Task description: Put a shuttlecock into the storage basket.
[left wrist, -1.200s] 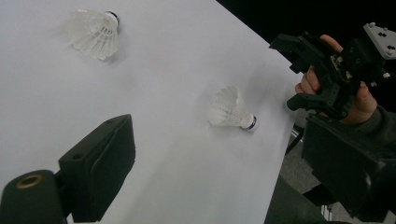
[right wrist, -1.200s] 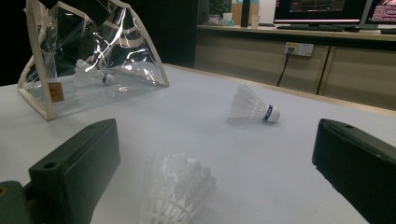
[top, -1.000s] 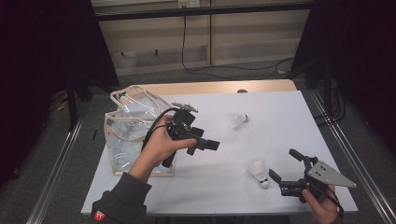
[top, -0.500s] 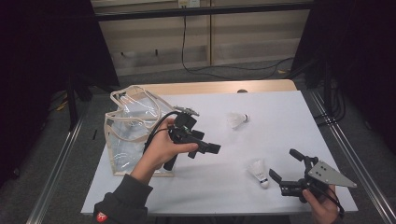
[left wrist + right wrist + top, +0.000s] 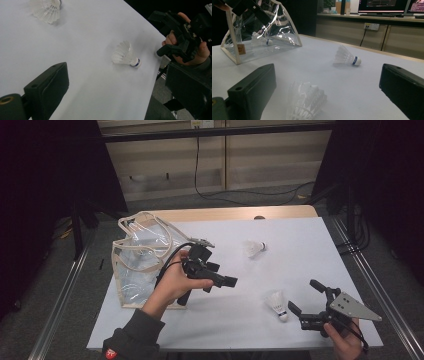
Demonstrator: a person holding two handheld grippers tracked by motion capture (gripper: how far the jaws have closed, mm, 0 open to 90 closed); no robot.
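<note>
Right gripper (image 5: 303,297) agape above white table (image 5: 320,245); dark room.

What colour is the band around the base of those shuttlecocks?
Blue, just above the white cork of the far shuttlecock; the right gripper view shows it best.

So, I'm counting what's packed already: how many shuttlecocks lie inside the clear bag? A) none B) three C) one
C: the right gripper view shows one shuttlecock inside the clear bag, while two others lie out on the table.
</note>
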